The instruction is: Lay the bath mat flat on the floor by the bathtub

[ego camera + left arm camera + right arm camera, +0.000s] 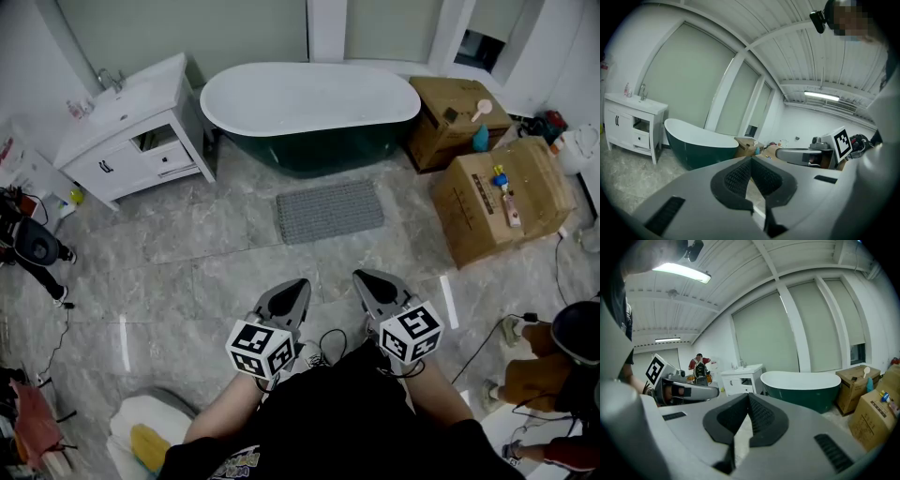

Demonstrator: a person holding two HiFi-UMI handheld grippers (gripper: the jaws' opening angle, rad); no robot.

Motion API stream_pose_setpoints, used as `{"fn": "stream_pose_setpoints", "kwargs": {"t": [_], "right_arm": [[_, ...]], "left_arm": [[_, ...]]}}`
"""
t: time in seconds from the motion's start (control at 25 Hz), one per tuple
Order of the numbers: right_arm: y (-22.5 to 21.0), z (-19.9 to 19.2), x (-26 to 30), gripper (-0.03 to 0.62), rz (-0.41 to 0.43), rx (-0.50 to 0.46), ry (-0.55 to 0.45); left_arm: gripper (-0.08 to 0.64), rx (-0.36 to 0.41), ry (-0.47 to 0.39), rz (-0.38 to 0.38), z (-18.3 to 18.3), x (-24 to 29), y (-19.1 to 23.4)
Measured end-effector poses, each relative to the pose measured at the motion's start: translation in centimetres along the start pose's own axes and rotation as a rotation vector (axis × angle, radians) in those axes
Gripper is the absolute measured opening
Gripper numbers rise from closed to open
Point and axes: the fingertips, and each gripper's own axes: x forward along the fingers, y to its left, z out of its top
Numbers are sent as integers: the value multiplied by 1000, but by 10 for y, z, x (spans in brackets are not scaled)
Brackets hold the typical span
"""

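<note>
The grey bath mat (330, 211) is recorded lying flat on the tiled floor (187, 272), just in front of the dark green bathtub (309, 108). The left claw (296, 289) and right claw (367, 280) are held side by side, well apart from the mat. Both claws are seen with tips together, nothing clamped between them.

The head view looks steeply down, while both low gripper views face the bathtub (309, 98) all three share.
</note>
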Motion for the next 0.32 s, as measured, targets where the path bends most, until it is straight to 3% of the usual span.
{"fn": "stream_pose_setpoints", "kwargs": {"t": [0.32], "right_arm": [[-1,-1,-11,17,-2,-4,-5]], "left_arm": [[17,10,-5,-3,0,-2,-11]]}}
